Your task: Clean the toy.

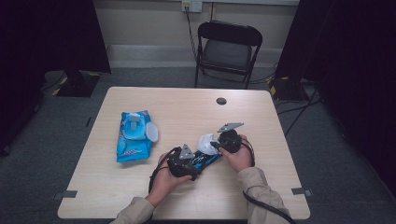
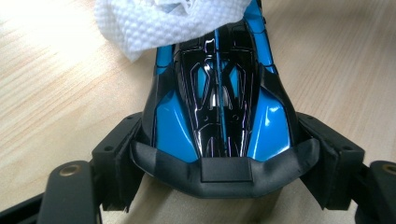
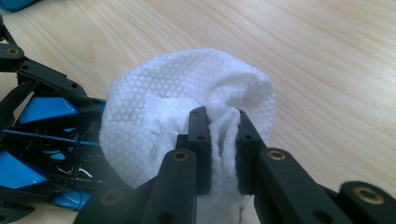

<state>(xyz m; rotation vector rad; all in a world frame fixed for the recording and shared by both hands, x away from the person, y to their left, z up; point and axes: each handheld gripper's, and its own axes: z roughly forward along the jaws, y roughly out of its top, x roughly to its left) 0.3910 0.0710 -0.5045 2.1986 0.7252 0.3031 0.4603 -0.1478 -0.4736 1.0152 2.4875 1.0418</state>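
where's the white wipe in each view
High view: the white wipe sits right of centre, between the two grippers, at the toy car's far end.
Left gripper view: top edge, draped over the far end of the blue and black toy car.
Right gripper view: centre, bunched and pinched between the right gripper fingers.
Shared landmark: the toy car.

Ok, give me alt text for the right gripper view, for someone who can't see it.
The right gripper pinches a bunched white wet wipe between its two black jaws, holding it against one end of a glossy blue and black toy car. The car sits at the left on a light wooden table.
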